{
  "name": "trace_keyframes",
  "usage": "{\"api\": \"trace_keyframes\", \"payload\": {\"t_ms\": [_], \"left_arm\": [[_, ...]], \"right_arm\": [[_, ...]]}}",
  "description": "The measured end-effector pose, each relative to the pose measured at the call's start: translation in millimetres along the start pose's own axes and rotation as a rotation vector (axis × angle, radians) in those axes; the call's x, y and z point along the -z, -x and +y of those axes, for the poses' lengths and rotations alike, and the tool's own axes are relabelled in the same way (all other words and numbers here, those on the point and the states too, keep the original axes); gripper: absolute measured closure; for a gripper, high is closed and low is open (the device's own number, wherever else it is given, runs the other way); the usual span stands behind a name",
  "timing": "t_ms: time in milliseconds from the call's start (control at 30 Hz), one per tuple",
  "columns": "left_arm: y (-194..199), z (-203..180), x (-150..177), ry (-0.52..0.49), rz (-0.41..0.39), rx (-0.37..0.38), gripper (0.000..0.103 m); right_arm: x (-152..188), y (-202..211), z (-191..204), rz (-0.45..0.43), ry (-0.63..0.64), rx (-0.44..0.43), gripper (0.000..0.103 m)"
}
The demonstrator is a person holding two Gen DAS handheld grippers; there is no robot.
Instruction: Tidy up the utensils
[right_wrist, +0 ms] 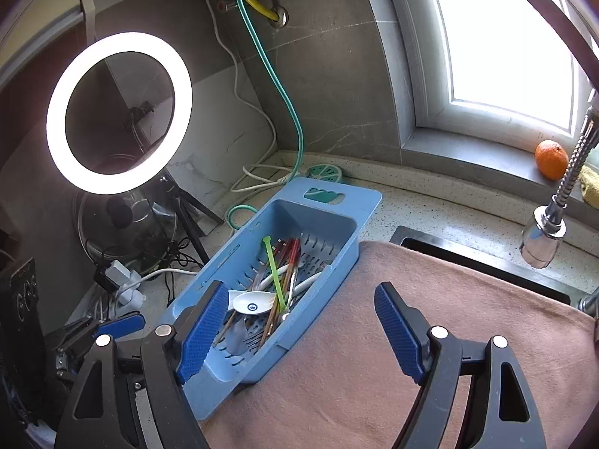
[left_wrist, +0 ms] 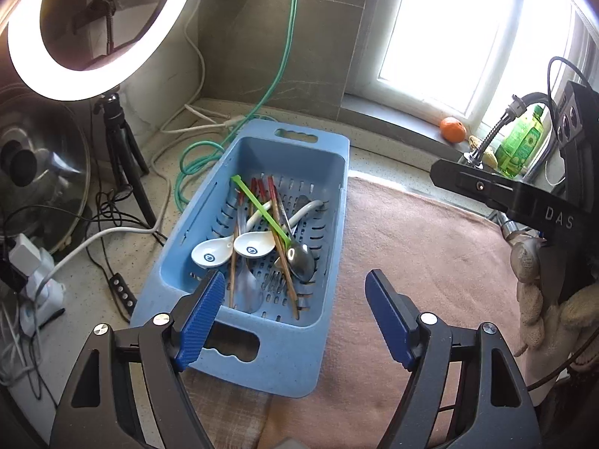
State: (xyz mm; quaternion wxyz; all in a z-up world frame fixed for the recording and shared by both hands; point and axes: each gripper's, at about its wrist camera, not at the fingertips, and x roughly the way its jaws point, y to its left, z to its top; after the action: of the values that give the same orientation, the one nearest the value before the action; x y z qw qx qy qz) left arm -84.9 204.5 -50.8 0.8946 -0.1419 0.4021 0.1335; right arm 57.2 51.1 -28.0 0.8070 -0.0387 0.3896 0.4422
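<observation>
Both my grippers hang empty with jaws spread wide: the left gripper (left_wrist: 294,321) and right gripper (right_wrist: 301,333), low in each frame. At centre, the blue slotted basket (left_wrist: 329,202) holds every visible utensil in a loose heap: white ceramic spoons (left_wrist: 251,249), chopsticks (left_wrist: 280,250), a metal spoon (left_wrist: 300,262), a green stick (left_wrist: 258,205). The pink towel (left_wrist: 419,262) beside it lies bare, so the gathering seems done, the sorting perhaps not. My right gripper's body, at that frame's right edge, reads "DAS".

Bright, lit by blown-out window (right_wrist: 509,37) and glaring ring light (right_wrist: 119,112); sharp centre, fisheye-curved, dark-vignetted edges.
</observation>
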Motion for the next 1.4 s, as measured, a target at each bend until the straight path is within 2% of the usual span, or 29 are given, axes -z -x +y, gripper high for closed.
{"api": "trace_keyframes", "payload": {"t_ms": [233,333,633,1400], "left_arm": [[21.8,-8.0,2.0,0.023,-0.039,-0.046,0.025],[27.9,-11.3,3.3,0.031,-0.042,-0.065,0.025],[42.1,-17.5,6.6,0.031,-0.060,-0.078,0.022],[45.2,-23.7,11.4,0.031,-0.033,-0.072,0.022]], "right_arm": [[12.2,41.5,0.4,-0.019,0.087,0.100,0.025],[18.3,60.8,2.5,-0.055,0.112,0.139,0.025],[24.2,89.1,-0.6,-0.070,0.062,0.106,0.023],[37.5,93.0,-18.7,-0.046,-0.023,0.099,0.023]]}}
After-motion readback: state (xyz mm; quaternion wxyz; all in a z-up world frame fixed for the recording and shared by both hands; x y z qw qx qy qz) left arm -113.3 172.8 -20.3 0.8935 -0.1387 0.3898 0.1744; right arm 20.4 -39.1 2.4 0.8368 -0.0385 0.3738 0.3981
